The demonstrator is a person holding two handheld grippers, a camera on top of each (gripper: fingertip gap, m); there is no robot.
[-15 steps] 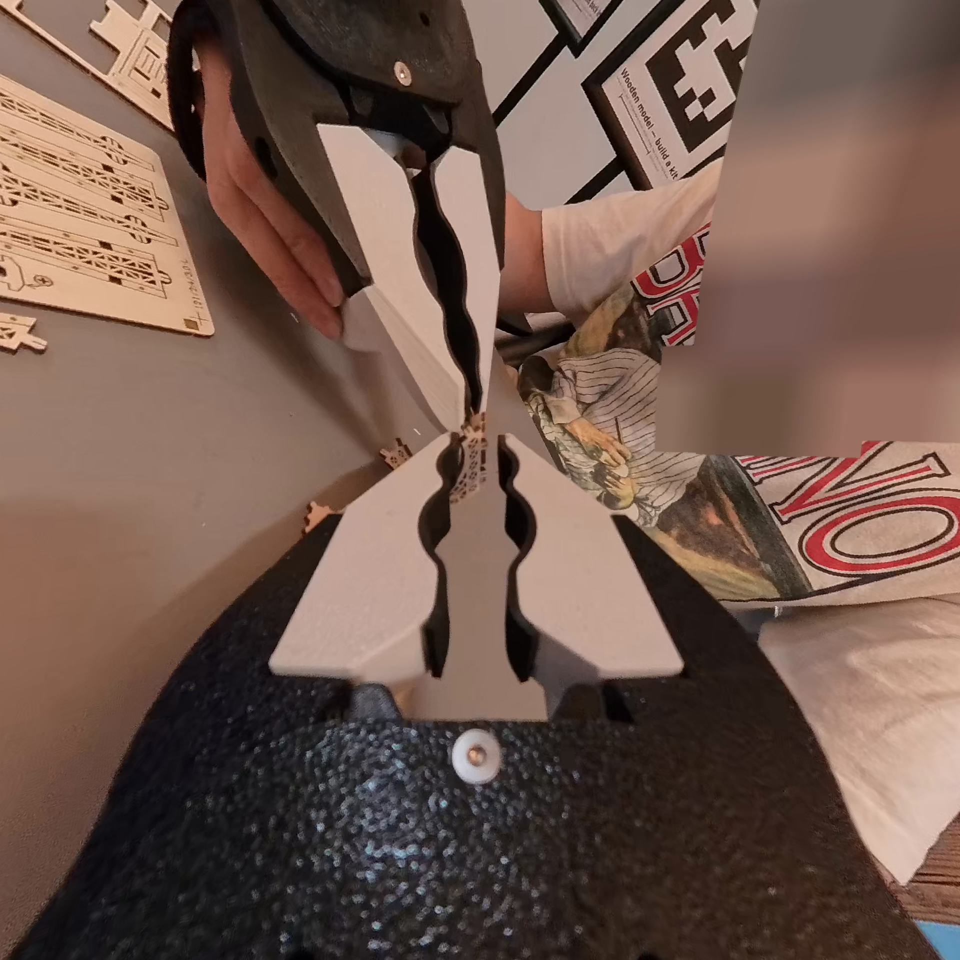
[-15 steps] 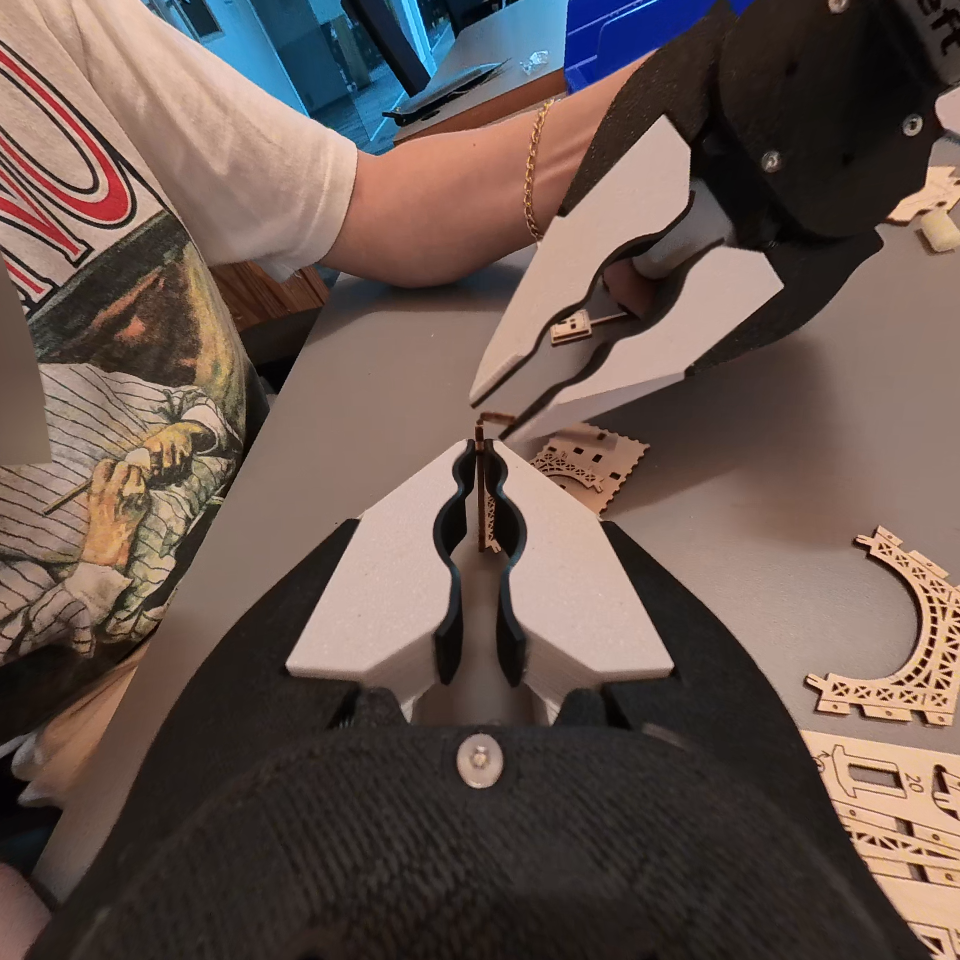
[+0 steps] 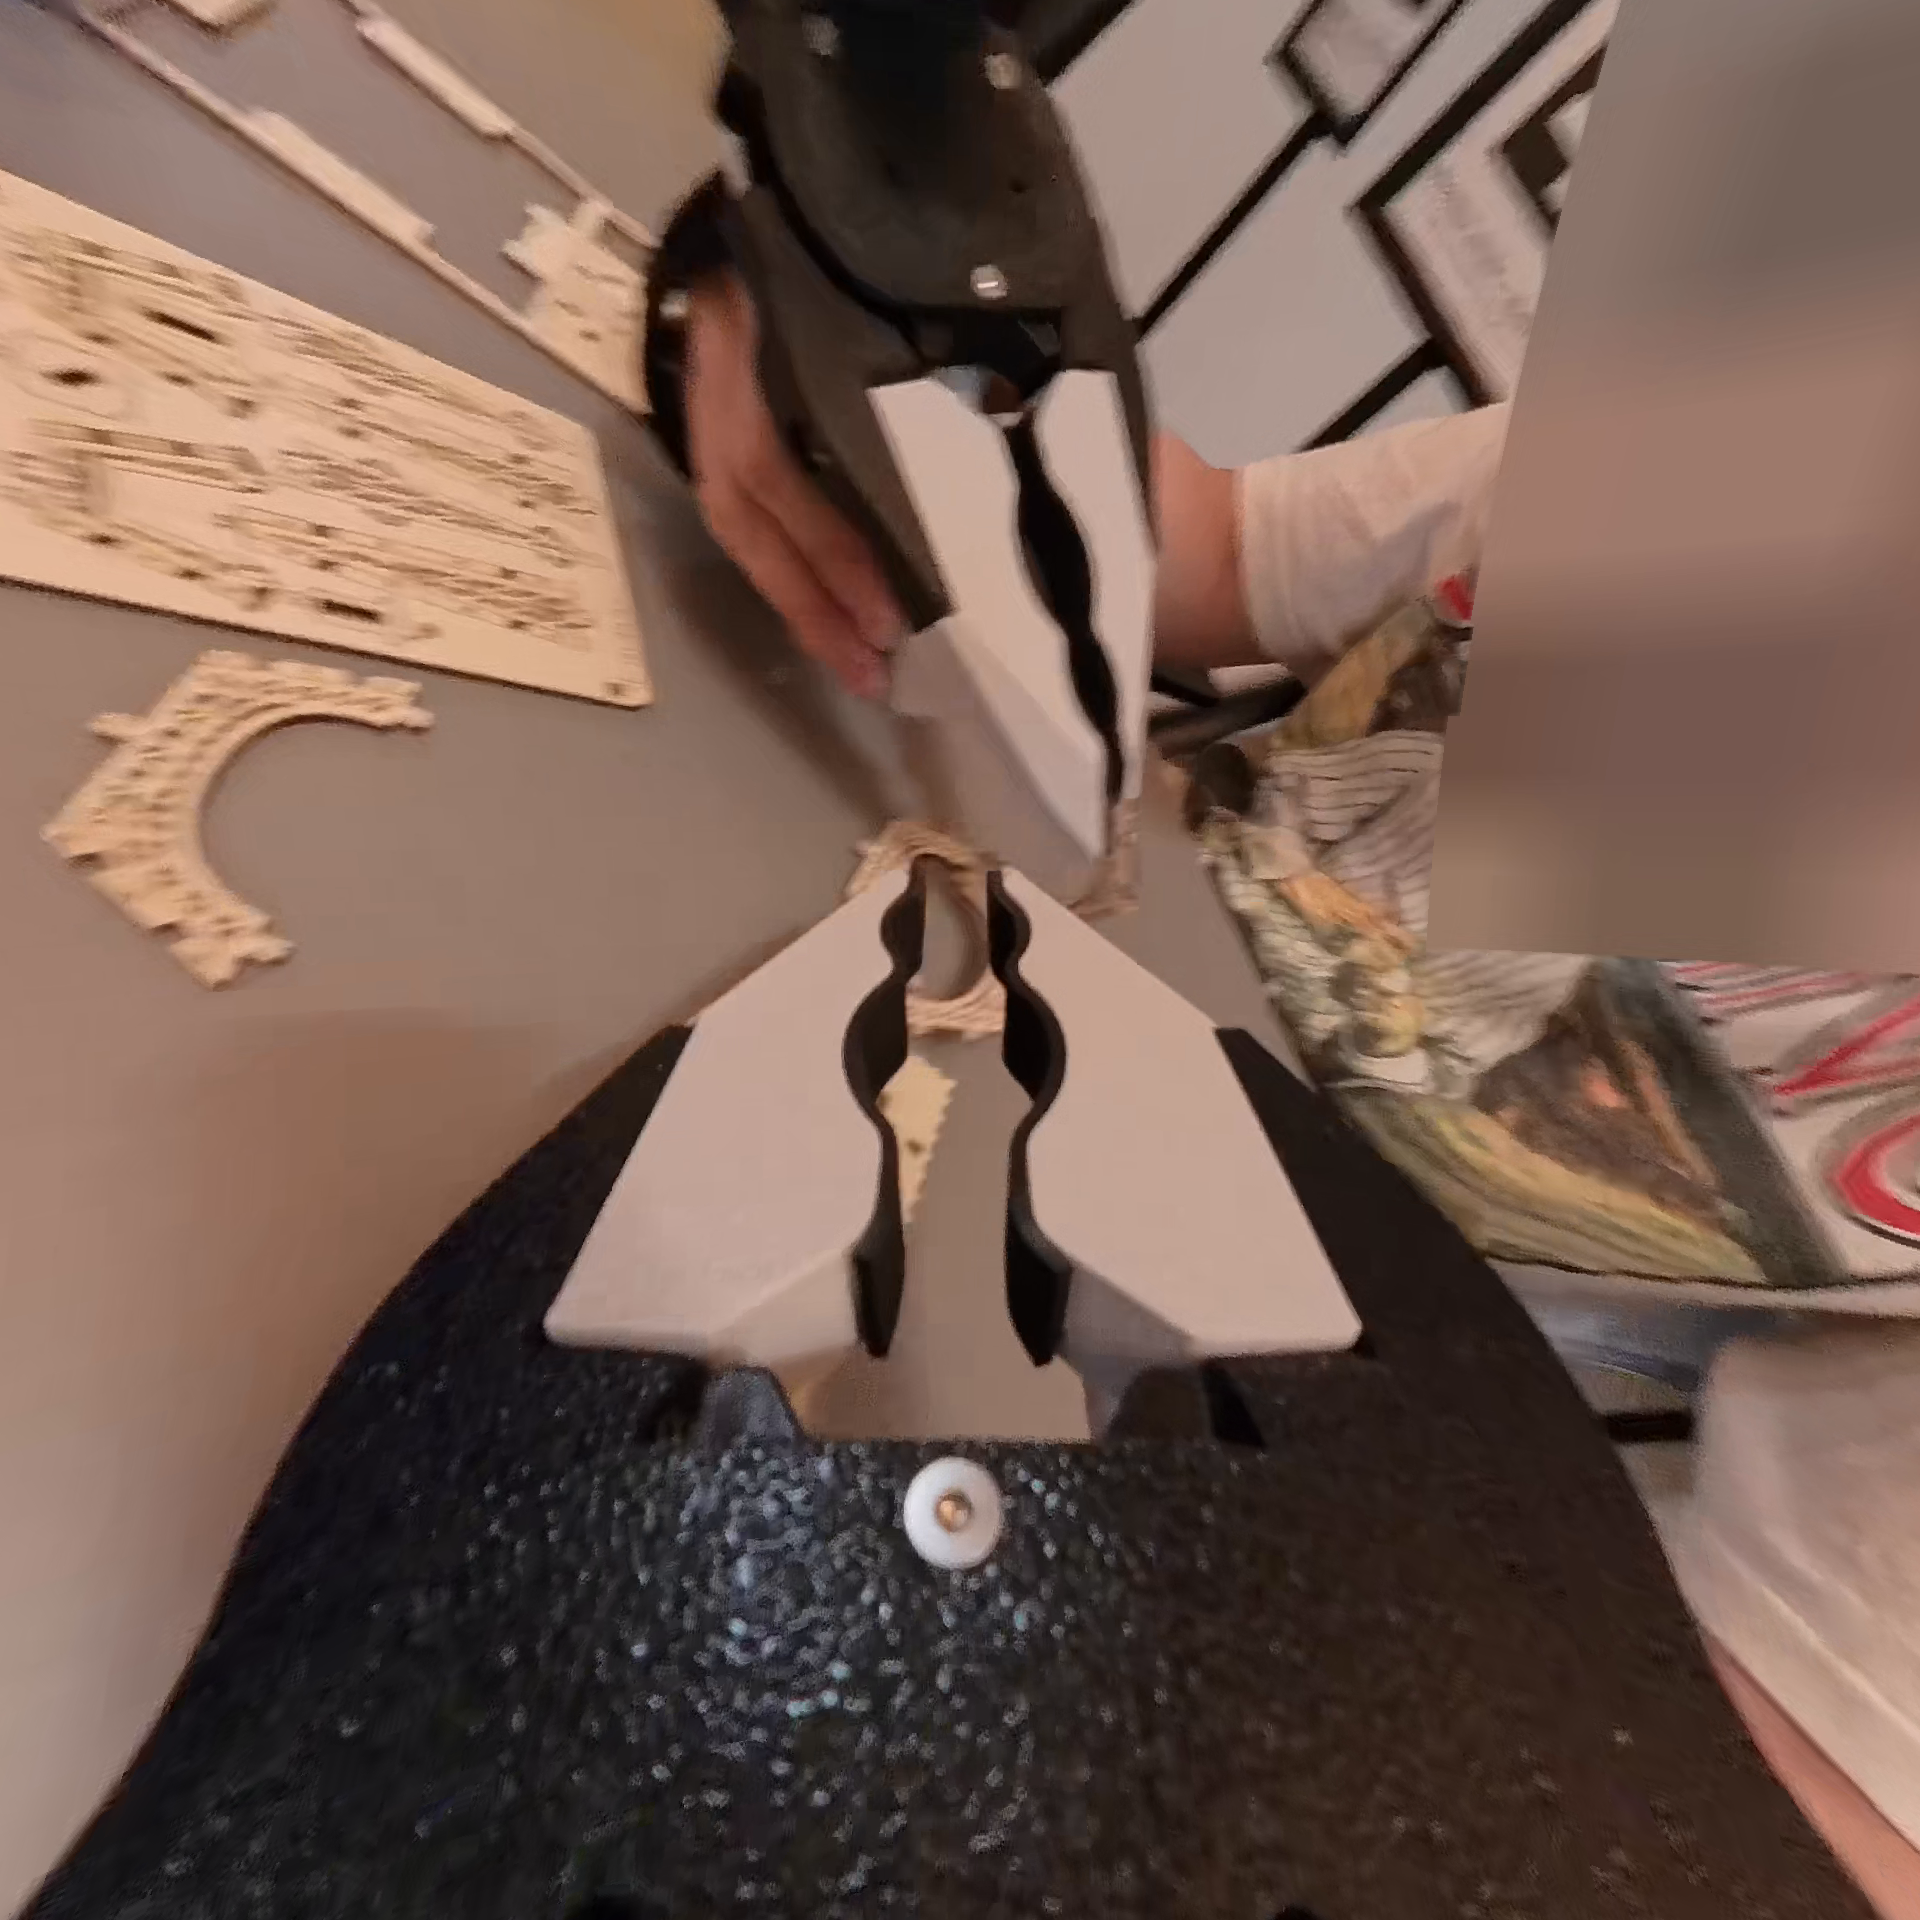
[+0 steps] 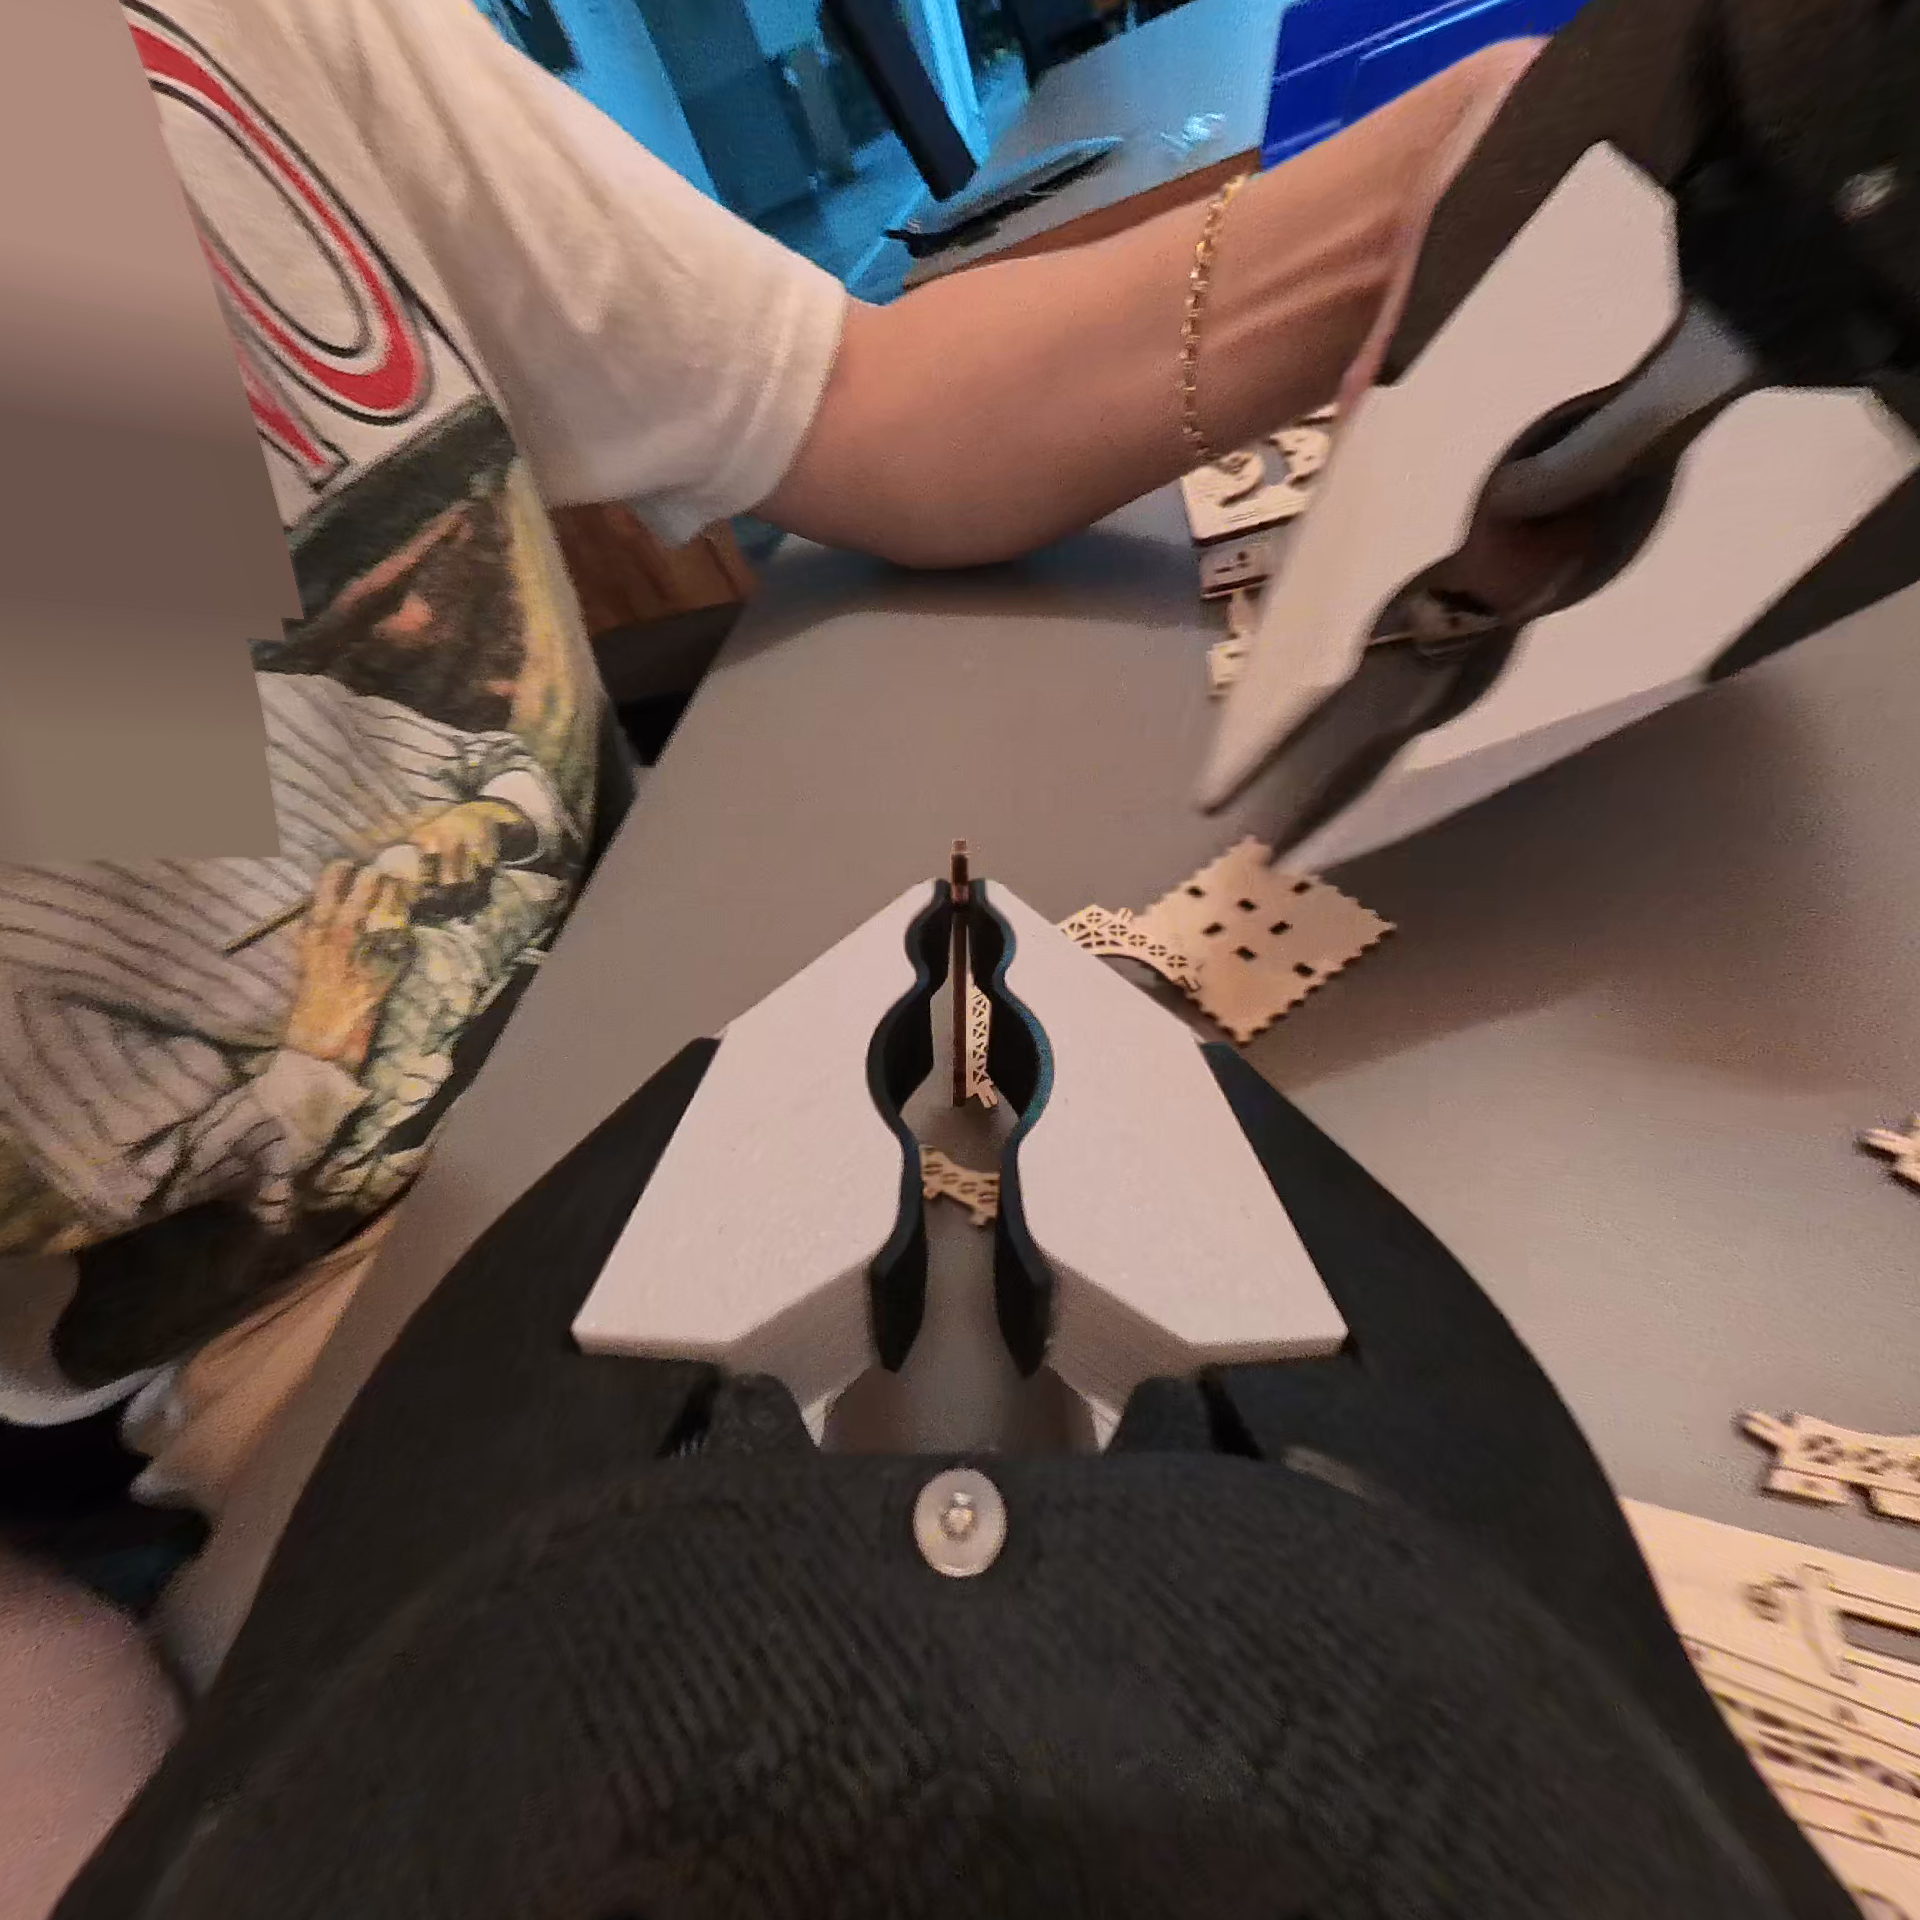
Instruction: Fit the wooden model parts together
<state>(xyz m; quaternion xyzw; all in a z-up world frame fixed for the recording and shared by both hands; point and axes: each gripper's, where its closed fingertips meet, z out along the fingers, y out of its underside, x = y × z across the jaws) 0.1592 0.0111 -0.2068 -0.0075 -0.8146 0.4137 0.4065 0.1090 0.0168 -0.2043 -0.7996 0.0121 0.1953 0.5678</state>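
- Firmly pinched between the fingertips of the right gripper (image 4: 961, 888): a thin lattice strip (image 4: 968, 1003), upright and on edge, with its top end poking just past the tips. Hangs over the grey table (image 4: 831, 727), near the square plate (image 4: 1278, 935) and left of it in the right wrist view.
- Lies flat on the table, that square plate, dotted with small slots and toothed along its edges.
- Touching the square plate's left corner: an arched lattice piece (image 4: 1127, 940), also flat.
- Just over the square plate's far corner: the left gripper (image 4: 1247, 821), tips angled down at it, fingers a narrow gap apart with nothing between them. Too blurred to tell whether the tips touch the plate.
- Nearer the camera than the square plate, seen through the gap of the right gripper's fingers: a small lattice scrap (image 4: 961, 1179) lying on the table.
- Well apart from the square plate, toward the right edge of the right wrist view: two loose cut pieces (image 4: 1849, 1465), and nearer still a parts sheet (image 4: 1818, 1683).
- Well apart from the square plate in the left wrist view, off to the left: a second arched piece (image 3: 177, 821), flat, with a large laser-cut sheet (image 3: 291, 520) just beyond it.
- Beyond the square plate: a person's forearm (image 4: 1039, 416) resting on the table, with a gold bracelet (image 4: 1200, 312) at the wrist.
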